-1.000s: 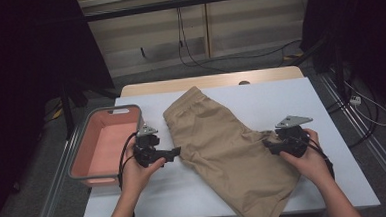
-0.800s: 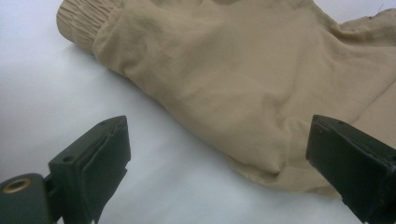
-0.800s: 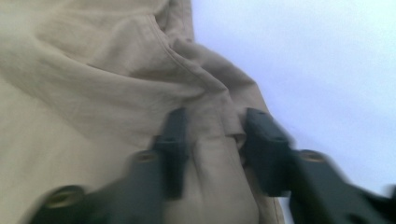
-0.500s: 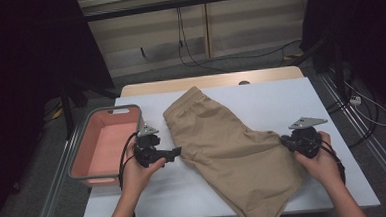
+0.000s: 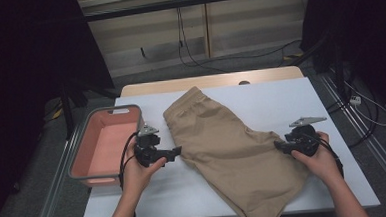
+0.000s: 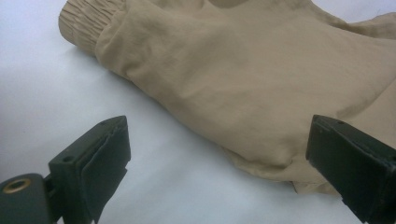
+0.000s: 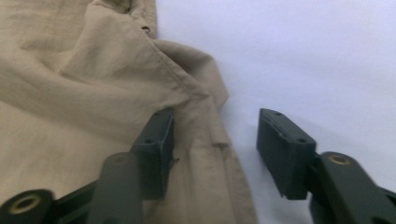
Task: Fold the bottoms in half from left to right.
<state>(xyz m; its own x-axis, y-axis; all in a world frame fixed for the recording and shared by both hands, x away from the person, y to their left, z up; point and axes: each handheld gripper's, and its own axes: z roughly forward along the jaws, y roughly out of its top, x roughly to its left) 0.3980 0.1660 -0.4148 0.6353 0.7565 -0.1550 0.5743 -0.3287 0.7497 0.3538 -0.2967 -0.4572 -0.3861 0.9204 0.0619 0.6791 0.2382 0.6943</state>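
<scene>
The white table carries everything, and the khaki shorts are the landmark on it. They lie flat and diagonal in the middle of the table, the elastic waistband at the far end, the leg part running toward the near edge. To the left of the shorts, well apart from them, a pink bin stands at the left edge of the table. Nothing lies between the shorts and the two grippers.

The left gripper rests just beside the left edge of the shorts, pointing at the cloth. Its jaws stand wide open – in the left gripper view the hem of the shorts is between them, and the pads do not touch it.

The right gripper is at the right edge of the shorts. Its jaws have just been opening and are now apart – one jaw lies over the cloth, the other over the bare table, the seamed edge of the shorts between them, not pressed.
</scene>
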